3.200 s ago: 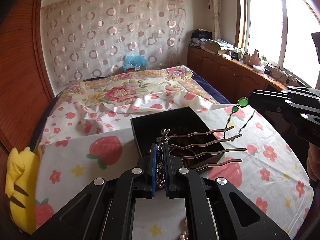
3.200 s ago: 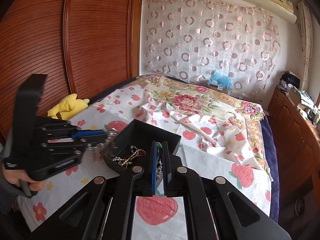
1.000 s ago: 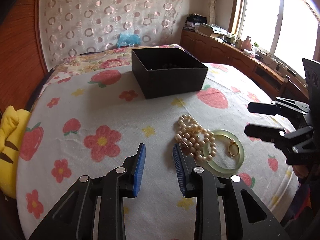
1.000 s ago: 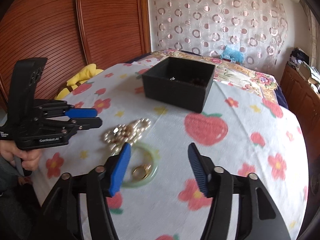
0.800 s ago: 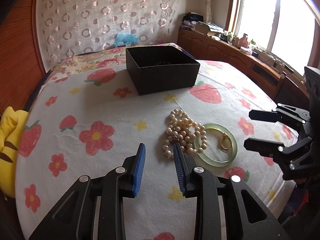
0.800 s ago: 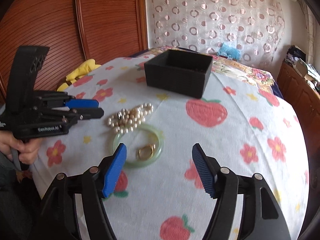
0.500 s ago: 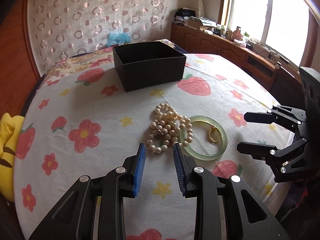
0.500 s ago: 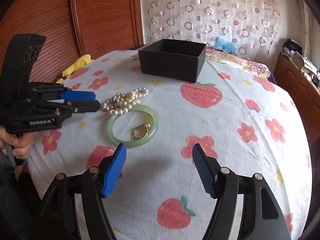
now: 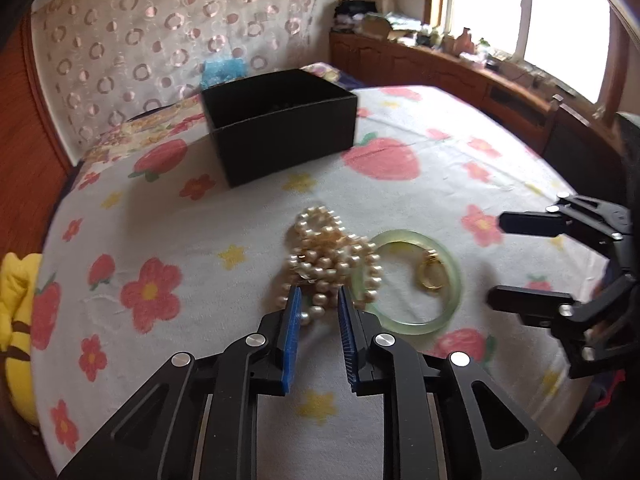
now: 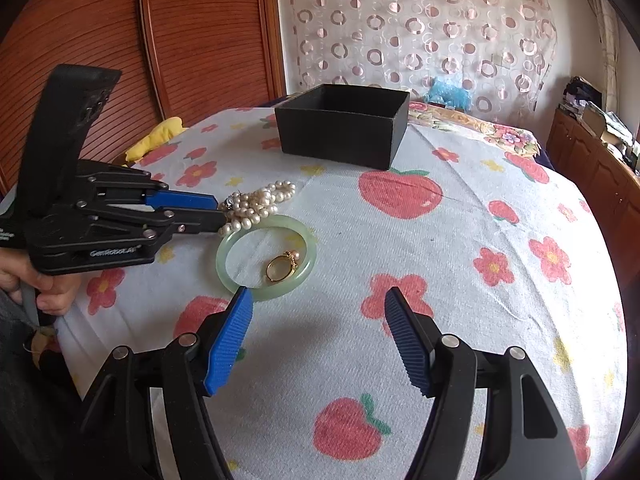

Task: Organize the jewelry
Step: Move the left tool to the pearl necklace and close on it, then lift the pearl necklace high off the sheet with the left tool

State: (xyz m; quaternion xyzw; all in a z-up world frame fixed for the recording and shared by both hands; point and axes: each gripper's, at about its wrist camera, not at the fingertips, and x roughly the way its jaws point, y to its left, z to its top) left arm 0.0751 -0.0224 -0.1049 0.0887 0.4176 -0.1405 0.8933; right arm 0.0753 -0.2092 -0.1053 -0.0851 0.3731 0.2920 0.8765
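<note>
Reaching low over the bedsheet point(image 9: 168, 240), the left gripper point(image 9: 318, 300) is parted, its blue pads flanking the near end of the pearl necklace point(image 9: 328, 256), gripping nothing. Just right, a gold ring point(image 10: 282, 266) lies inside the green bangle point(image 10: 266, 256). The right gripper point(image 10: 318, 308) hangs spread wide and empty near the bangle; the black box point(image 10: 344, 130) sits well beyond.

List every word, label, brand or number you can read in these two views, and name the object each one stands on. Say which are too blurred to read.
"GenROBOT.AI" as best it reads, small white letters on the side of the left gripper, right wrist view.
White marks at the far left edge of that same gripper body: cut off, unreadable.
No text shows on the black box, the pearl necklace, the green bangle, the gold ring or the right gripper.
</note>
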